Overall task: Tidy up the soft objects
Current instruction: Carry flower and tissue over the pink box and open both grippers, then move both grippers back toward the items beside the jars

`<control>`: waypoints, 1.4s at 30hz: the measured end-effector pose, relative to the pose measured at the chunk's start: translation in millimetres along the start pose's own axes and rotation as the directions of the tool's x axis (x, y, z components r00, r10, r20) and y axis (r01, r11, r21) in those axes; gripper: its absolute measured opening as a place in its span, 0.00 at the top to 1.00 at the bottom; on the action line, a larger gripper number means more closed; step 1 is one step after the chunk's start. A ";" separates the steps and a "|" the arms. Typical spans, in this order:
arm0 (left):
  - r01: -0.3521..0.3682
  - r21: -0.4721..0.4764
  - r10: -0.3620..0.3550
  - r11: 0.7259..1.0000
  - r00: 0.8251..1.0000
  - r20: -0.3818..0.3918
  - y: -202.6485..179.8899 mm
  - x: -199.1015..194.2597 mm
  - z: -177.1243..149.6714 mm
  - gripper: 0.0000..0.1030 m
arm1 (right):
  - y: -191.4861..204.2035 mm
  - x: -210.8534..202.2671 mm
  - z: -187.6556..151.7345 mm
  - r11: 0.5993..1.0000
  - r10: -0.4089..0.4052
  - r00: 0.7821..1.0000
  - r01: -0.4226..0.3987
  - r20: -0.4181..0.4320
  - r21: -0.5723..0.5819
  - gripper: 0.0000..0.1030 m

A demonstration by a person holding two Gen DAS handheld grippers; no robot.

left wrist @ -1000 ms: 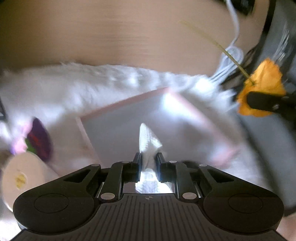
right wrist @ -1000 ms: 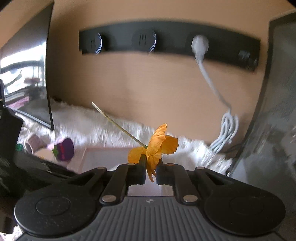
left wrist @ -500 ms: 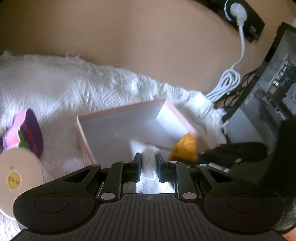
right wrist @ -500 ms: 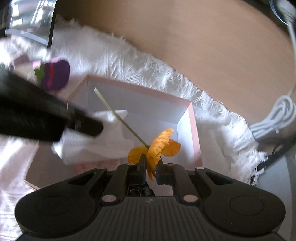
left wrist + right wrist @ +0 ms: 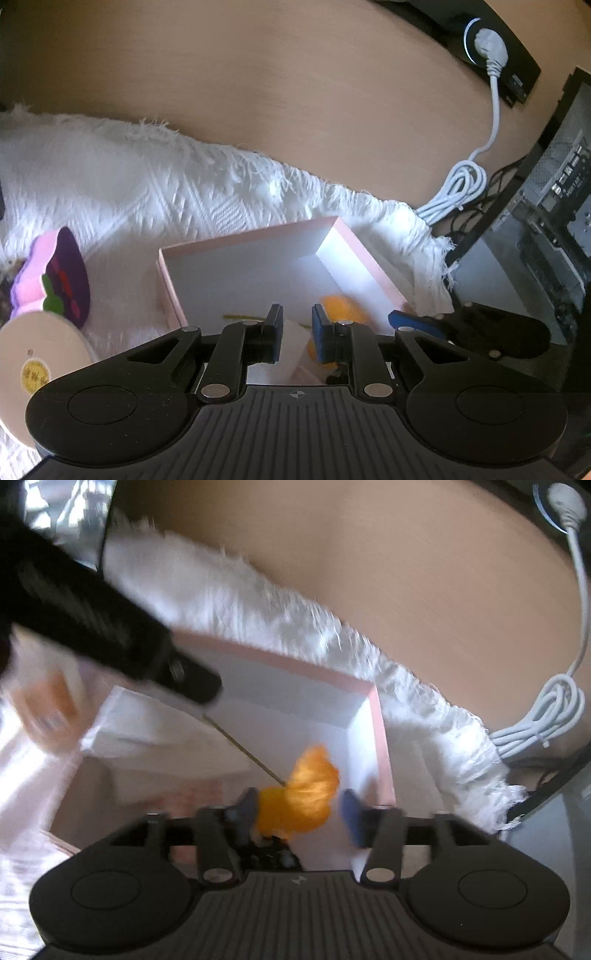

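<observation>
The orange flower (image 5: pixel 301 794) lies inside the pink box (image 5: pixel 380 738), low toward the box's 5 o'clock corner in the right wrist view, its thin stem (image 5: pixel 243 751) running up toward 10 o'clock. It sits between the fingers of the right gripper (image 5: pixel 299 808), which are opening: the blue pads stand off either side of the petals, with a clear gap at the 3 o'clock side (the other side is blurred, so contact there is hard to judge). A white cloth (image 5: pixel 147 731) lies in the box at 9 o'clock from the flower.

The left gripper (image 5: pixel 297 334) hovers over the near edge of the box, its fingers a little apart with a pale fold of the cloth showing in the gap; I cannot tell whether the pads press on it. In its view the flower shows just at 2 o'clock from the fingertips.

The box rests on a white fringed blanket (image 5: pixel 166 184) spread over the table (image 5: pixel 295 92). At 9 o'clock lie a purple and pink felt piece (image 5: pixel 62 277) and a round white lid (image 5: pixel 37 369). A coiled white cable (image 5: pixel 458 188) sits at 2 o'clock.
</observation>
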State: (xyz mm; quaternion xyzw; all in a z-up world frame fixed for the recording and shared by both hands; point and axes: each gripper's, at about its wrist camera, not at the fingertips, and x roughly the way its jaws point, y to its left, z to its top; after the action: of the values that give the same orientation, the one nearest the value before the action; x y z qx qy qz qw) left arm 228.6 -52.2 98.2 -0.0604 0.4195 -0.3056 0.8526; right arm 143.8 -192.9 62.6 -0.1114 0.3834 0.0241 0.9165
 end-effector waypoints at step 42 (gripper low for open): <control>-0.294 -0.159 0.323 0.942 0.925 0.201 280.1 -222.2 -39.8 0.82 | 180.6 -80.2 197.4 0.915 0.323 0.943 -0.333 0.080 0.227 0.45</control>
State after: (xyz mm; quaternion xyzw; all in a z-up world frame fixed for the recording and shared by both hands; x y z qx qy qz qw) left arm 227.9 306.6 122.7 -0.0814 0.3434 -0.1317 0.9263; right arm 201.5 30.3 220.3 0.0653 0.3781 0.1336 0.9138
